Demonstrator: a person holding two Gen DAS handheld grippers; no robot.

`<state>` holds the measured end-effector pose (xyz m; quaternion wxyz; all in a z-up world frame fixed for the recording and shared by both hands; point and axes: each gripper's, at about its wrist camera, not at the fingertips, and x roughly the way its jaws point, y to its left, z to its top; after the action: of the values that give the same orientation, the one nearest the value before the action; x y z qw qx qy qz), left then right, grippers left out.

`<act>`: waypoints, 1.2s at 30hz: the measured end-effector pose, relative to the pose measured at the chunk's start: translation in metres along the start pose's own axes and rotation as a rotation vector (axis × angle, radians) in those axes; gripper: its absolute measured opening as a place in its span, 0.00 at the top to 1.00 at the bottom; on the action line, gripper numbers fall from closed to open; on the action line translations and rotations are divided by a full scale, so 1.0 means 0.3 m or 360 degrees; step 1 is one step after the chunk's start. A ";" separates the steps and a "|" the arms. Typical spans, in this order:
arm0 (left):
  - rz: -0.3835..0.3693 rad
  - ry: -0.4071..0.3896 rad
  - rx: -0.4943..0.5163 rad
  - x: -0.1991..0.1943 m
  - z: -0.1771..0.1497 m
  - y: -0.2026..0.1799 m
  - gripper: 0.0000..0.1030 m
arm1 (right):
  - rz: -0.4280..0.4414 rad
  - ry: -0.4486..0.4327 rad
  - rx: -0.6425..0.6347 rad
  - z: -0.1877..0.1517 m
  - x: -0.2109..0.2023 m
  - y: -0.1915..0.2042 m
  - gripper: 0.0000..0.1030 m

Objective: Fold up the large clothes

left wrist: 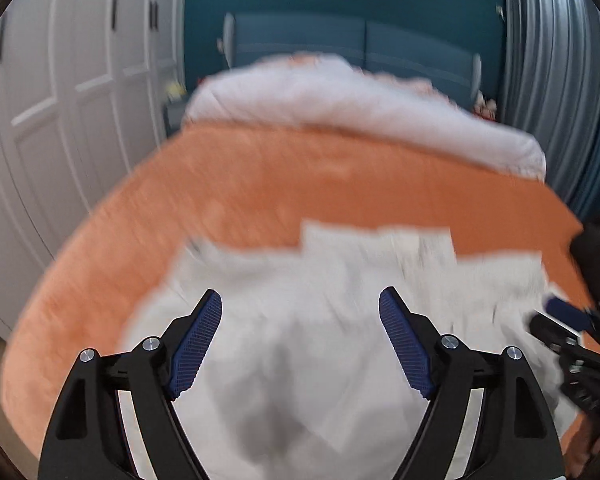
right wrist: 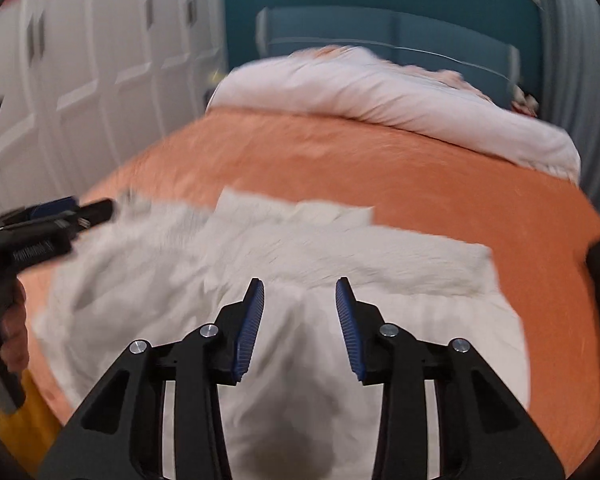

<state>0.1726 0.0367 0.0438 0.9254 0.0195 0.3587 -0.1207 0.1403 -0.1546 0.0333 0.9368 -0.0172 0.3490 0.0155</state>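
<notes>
White garment point(right wrist: 300, 264): spread, partly doubled over, on the orange bedcover point(right wrist: 420, 184), directly ahead of both grippers.
Left gripper point(left wrist: 300, 340): jaws wide apart, nothing held.
Right gripper point(right wrist: 300, 328): jaws part-open, nothing clasped.
Progress: judged mid-fold; further folds remain.

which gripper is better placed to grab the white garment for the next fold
Slightly the left gripper: its jaws gape wide over the white garment on the orange bed. The right gripper is also above it, empty, jaws narrower.
</notes>
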 end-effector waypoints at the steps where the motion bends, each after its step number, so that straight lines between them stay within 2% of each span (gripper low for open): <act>1: 0.0006 0.0032 0.0013 0.037 -0.024 -0.019 0.24 | -0.0028 0.0032 -0.0044 -0.010 0.041 0.016 0.66; 6: 0.0089 0.0113 0.0012 0.192 -0.068 -0.035 0.23 | -0.0090 0.0141 0.0020 -0.020 0.186 -0.049 0.66; 10: 0.0097 0.0138 -0.0025 0.259 -0.065 -0.029 0.17 | -0.0048 0.0193 0.0179 -0.015 0.279 -0.120 0.66; 16: 0.0111 0.0155 -0.0042 0.381 -0.059 -0.028 0.13 | -0.0008 0.0226 0.0275 -0.037 0.394 -0.151 0.66; 26: 0.0168 0.0039 -0.0035 0.446 -0.102 -0.039 0.10 | 0.0039 0.0187 0.0377 -0.077 0.476 -0.167 0.66; 36: 0.0175 0.0038 -0.0041 0.477 -0.119 -0.038 0.08 | -0.0030 0.0147 0.0344 -0.089 0.492 -0.140 0.65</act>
<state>0.2485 -0.0001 -0.0778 0.9265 0.0286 0.3697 -0.0648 0.2360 -0.1952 -0.0825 0.9162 0.0800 0.3913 -0.0318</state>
